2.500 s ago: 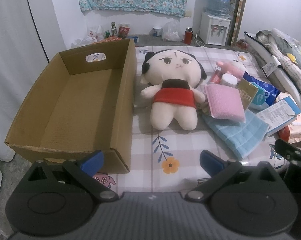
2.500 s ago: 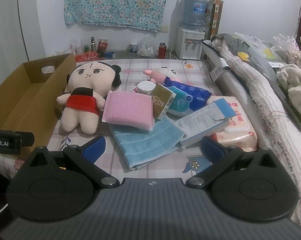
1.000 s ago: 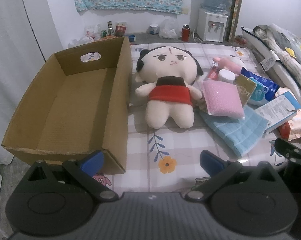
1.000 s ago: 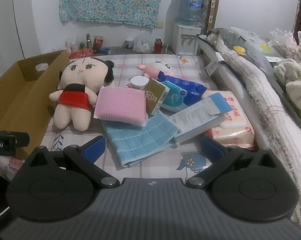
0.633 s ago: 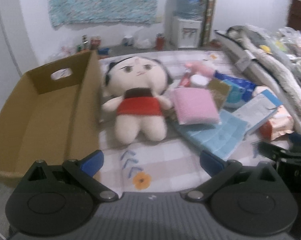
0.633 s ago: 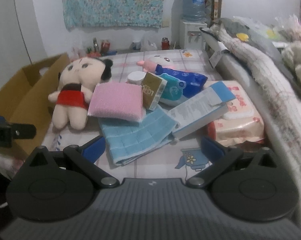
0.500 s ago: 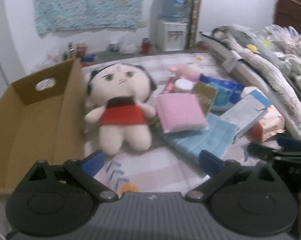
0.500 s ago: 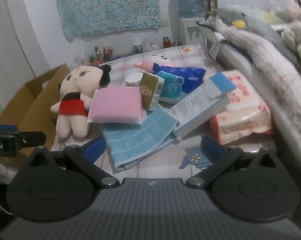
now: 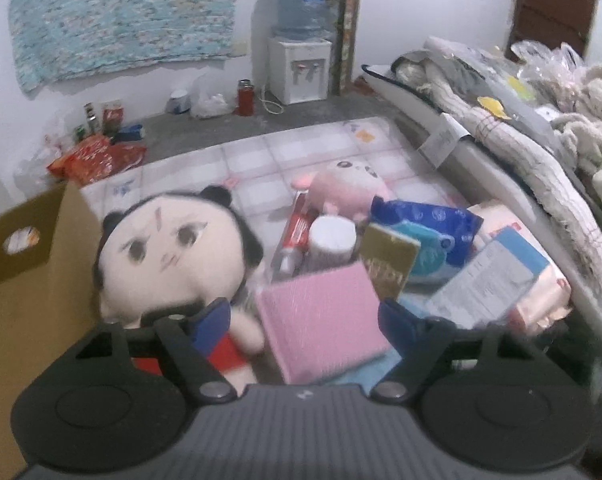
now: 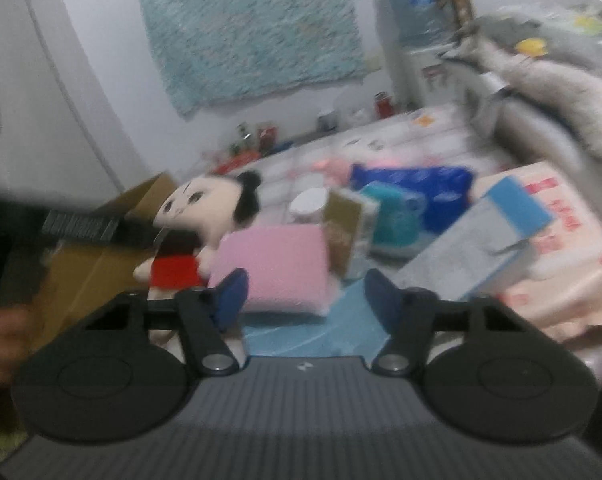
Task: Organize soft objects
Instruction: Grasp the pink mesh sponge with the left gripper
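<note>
Surface: checked bedsheet [image 9: 285, 152] with a white wall behind; both views are motion-blurred.
Cardboard box [image 9: 17, 288]: at 9 o'clock in the left wrist view, open-topped; the likely destination for soft items.
Doll [image 9: 169, 256]: at 10 o'clock of the left gripper, lying face-up just beside the box wall.
Left gripper [image 9: 305, 318]: jaws closing but not gripping; the pink sponge [image 9: 321, 320] sits in the gap, and pad contact is not visible.
Right gripper [image 10: 303, 292]: jaws closing, nothing clamped; the same pink sponge [image 10: 277, 268] lies at its 11 o'clock, the blue towel [image 10: 313, 332] directly beneath.
Hard items: gold box [image 9: 389, 264] and jar [image 9: 331, 240] touch the sponge's far edge at 1 o'clock.
Technique: centre one gripper's pads on the sponge's side faces, clamp lightly, and lift clear of the gold box before swinging toward 9 o'clock.
</note>
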Demonstrator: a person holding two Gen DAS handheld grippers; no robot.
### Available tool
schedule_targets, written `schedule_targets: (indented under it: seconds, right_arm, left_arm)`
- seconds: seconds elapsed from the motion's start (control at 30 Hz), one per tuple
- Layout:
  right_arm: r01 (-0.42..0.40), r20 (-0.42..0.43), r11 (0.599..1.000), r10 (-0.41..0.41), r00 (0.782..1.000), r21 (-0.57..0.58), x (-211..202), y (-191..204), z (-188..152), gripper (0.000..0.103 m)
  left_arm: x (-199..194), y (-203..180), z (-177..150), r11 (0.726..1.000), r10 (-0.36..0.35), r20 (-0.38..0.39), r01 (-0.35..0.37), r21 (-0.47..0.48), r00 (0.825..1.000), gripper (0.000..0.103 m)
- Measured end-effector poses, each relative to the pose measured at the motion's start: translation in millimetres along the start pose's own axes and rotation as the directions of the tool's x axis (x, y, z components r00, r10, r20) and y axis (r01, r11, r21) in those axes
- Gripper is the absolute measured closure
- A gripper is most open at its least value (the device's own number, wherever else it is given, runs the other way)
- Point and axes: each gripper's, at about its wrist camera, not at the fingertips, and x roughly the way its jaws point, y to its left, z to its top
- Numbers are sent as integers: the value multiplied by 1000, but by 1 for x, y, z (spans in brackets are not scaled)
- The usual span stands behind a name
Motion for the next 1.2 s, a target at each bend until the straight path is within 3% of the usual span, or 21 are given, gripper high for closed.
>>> schedule_targets:
  seconds: [0.13, 0.2, 0.4, 0.57, 0.73, 1.1, 1.13, 1.2]
  right_arm:
    - [-98, -93, 995, 100, 991, 27, 28, 4, -3, 58]
    - [-109, -119, 994, 109, 987, 9, 42, 10, -2, 63]
    - [-142, -182, 990, 141, 973, 6, 79, 14, -9, 66]
    - [-146, -160, 989, 146, 976, 12, 87, 11, -16, 66]
    - [-126, -121, 992, 127, 984, 18, 78, 2, -17, 66]
    - [-40, -76, 999, 40, 996, -1, 17, -34, -27, 64]
    - [-31, -82, 1000, 31, 996, -2, 14, -37, -29, 64]
    - [-8, -96, 1000, 9, 995, 16, 3, -46, -37, 63]
  left_arm:
    - [37, -6, 26, 999, 4, -40, -2, 45, 999, 29]
    - [60, -7, 32, 999, 7, -79, -3, 53, 997, 41]
    - [105, -4, 32, 996, -37, -176, 50, 73, 984, 42]
    - [108, 10, 33, 994, -107, -252, 112, 5, 962, 37]
    - [101, 18, 29, 987, -159, -277, 151, -51, 948, 36]
    - [53, 6, -11, 948, -317, -305, 296, -117, 898, 26]
    - [48, 4, -15, 948, -316, -298, 294, -117, 900, 26]
    - [39, -1, -20, 963, -270, -268, 257, -81, 925, 18]
